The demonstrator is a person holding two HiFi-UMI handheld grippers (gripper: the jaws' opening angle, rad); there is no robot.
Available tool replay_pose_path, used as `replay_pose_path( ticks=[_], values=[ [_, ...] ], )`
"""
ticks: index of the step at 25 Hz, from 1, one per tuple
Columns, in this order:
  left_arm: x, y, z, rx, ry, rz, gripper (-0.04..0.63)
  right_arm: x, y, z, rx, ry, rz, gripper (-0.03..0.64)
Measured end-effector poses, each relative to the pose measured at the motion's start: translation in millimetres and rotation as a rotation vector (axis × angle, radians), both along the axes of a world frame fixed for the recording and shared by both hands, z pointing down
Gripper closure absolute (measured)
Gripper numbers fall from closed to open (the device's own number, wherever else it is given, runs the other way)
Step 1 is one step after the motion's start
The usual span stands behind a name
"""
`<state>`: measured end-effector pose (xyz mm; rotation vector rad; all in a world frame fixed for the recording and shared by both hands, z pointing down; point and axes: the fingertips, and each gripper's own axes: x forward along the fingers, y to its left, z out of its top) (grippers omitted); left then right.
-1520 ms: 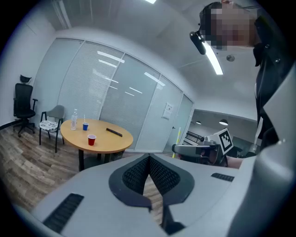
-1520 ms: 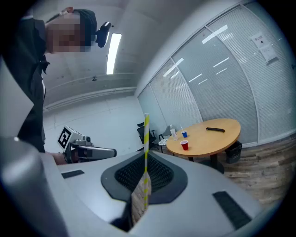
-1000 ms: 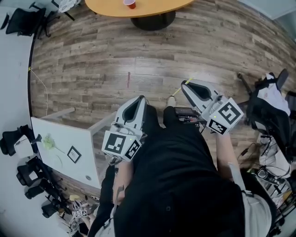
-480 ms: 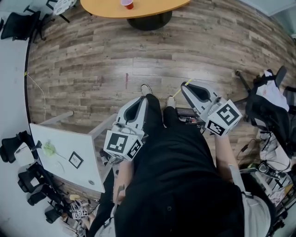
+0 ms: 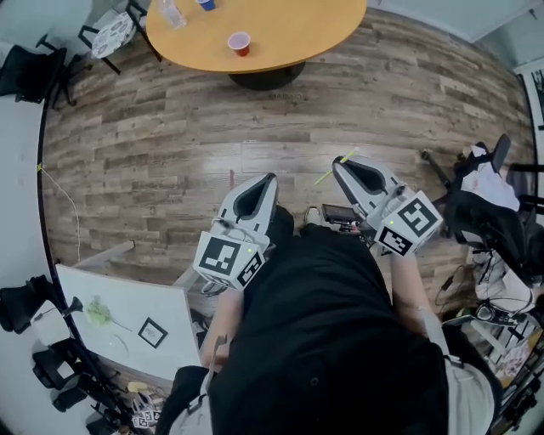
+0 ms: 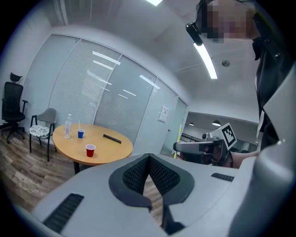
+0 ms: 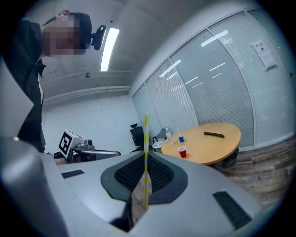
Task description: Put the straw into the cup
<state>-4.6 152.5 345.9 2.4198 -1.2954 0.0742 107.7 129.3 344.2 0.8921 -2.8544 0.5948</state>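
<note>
Your right gripper [image 5: 340,163] clamps the striped straw [image 7: 146,139], lower end hidden between the pads [image 7: 159,173]. Your left gripper [image 5: 271,177] has its jaws together, empty. The red cup [image 5: 240,42] shows small, upper centre.

Wood floor [image 5: 170,144] between the person and the round table [image 5: 314,21]: open run, wide enough for both arms.

Red cup [image 5: 240,42] stands alone near the table's near rim, with bare top all round and its mouth open from above. Blue cup [image 5: 204,3] and bottle [image 5: 172,13] are well apart, at the far left. Chair [image 5: 110,32] sits close against the table's left side.

White board [image 5: 127,310] at low left and dark clutter [image 5: 493,212] at right flank the person.

Straw [image 7: 146,139] juts past the right gripper [image 5: 338,164].
</note>
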Motion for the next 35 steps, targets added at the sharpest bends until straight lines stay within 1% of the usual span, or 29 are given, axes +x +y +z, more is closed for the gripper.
replay_pose_path(
  ticks=[5, 10, 15, 20, 23, 25, 27, 31, 35],
  values=[
    [-39.0, -19.3, 5.1, 0.008, -0.001, 0.027, 0.583, -42.1, -27.1, -9.7, -0.038, -0.07, 0.033, 0.589],
    [-82.8, -25.9, 16.2, -0.009, -0.028, 0.071, 0.583, -79.4, -44.1, -9.8, -0.029, -0.047, 0.054, 0.589],
    [-113.3, -36.4, 20.6, -0.014, -0.045, 0.078, 0.583, -86.0, -58.2, -14.4, -0.026, -0.047, 0.098, 0.589],
    [-118.2, -47.1, 21.4, -0.017, -0.045, 0.08, 0.583, -86.4, -65.3, -9.5, -0.032, -0.039, 0.12, 0.589],
    [-114.7, -52.1, 17.5, 0.001, -0.033, 0.078, 0.584, -88.9, -70.5, -5.8, -0.038, -0.04, 0.111, 0.589],
    [-111.3, -56.4, 20.0, -0.001, -0.02, 0.072, 0.584, -91.5, -78.3, -3.0, -0.037, -0.042, 0.095, 0.589],
    [-110.1, -61.9, 25.7, -0.02, -0.013, 0.063, 0.583, -96.9, -89.8, -2.1, -0.033, -0.046, 0.073, 0.589],
    [-106.9, -79.4, 28.7, -0.041, -0.014, 0.04, 0.584, -105.6, -116.3, -5.0, -0.018, -0.051, 0.014, 0.589],
    [-107.0, -112.0, 21.8, -0.03, -0.024, 0.007, 0.584, -112.8, -151.7, -8.7, -0.015, -0.079, -0.026, 0.589]
  ],
)
